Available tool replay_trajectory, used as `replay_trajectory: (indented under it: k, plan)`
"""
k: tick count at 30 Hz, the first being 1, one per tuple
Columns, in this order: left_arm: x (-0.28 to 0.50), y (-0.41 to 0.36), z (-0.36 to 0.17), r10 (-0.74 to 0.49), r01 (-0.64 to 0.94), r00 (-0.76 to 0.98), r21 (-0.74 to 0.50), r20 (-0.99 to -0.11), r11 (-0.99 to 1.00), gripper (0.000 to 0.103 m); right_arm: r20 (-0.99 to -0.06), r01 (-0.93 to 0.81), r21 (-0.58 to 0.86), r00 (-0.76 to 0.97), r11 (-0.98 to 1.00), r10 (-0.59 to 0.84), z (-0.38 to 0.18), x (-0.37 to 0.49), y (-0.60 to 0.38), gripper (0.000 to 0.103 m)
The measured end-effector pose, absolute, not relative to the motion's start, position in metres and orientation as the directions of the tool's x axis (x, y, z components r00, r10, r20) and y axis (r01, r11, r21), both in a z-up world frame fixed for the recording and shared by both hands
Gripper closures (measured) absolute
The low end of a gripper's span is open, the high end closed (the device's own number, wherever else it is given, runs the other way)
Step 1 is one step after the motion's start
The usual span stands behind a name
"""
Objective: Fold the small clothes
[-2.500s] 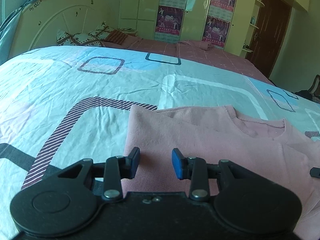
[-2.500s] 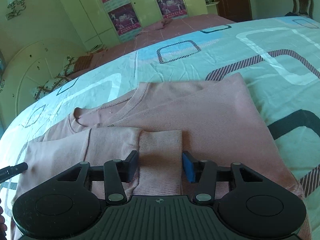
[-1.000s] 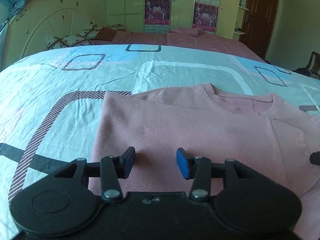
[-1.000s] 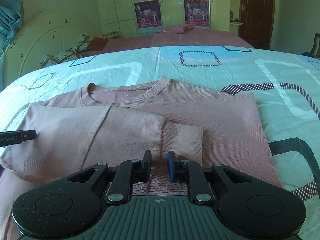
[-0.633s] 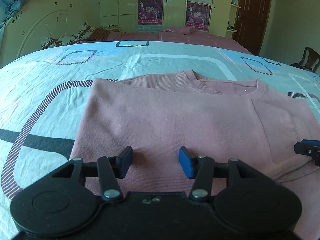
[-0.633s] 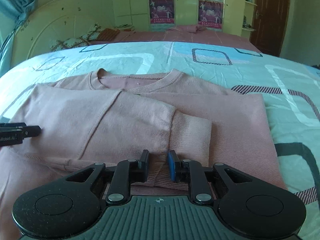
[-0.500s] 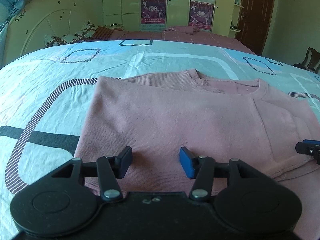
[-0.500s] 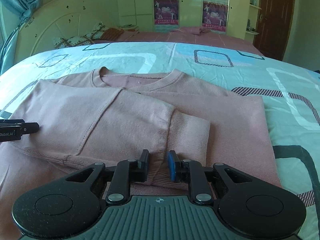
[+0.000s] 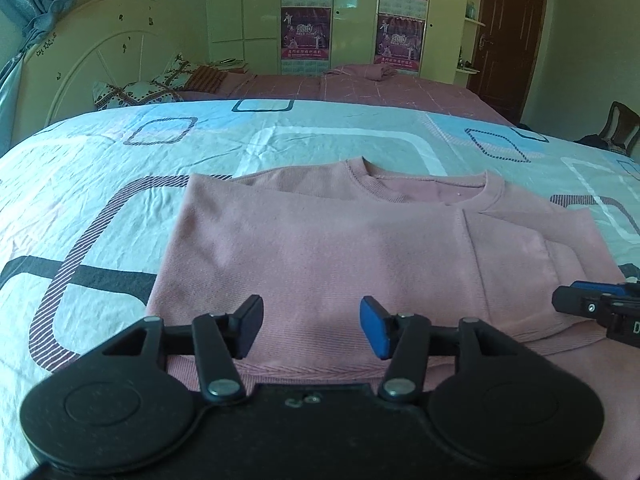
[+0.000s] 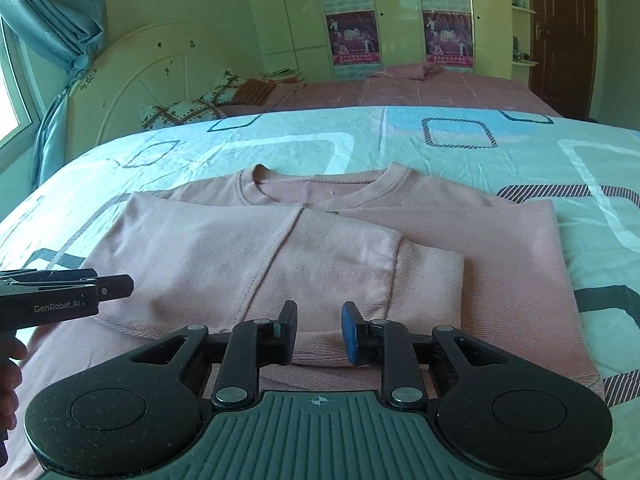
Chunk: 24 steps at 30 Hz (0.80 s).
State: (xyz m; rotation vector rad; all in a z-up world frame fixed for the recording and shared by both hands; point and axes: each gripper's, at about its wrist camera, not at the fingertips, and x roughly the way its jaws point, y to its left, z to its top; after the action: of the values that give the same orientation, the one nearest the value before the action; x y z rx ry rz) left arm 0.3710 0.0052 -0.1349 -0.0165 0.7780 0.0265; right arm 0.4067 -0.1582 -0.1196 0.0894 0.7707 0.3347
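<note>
My view takes in the bed (image 9: 120, 152), its patterned sheet spreading to the far headboard (image 10: 160, 64). On the sheet, near me, the pink sweater (image 9: 320, 248) lies flat, collar far, one sleeve (image 10: 340, 256) folded across its chest. My left gripper (image 9: 311, 328) stands over the near hem, jaws wide, holding nothing. My right gripper (image 10: 319, 330) sits at the sleeve's cuff, jaws moderately parted, gripping nothing.
</note>
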Motion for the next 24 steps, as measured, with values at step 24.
replay_trajectory:
  k: [24]
  plan:
    - [0.294, 0.001, -0.171, -0.019, 0.076, 0.65, 0.04, -0.76, 0.996, 0.043, -0.75, -0.368, 0.074, 0.593, 0.927, 0.295, -0.151, 0.315, -0.141, 0.079]
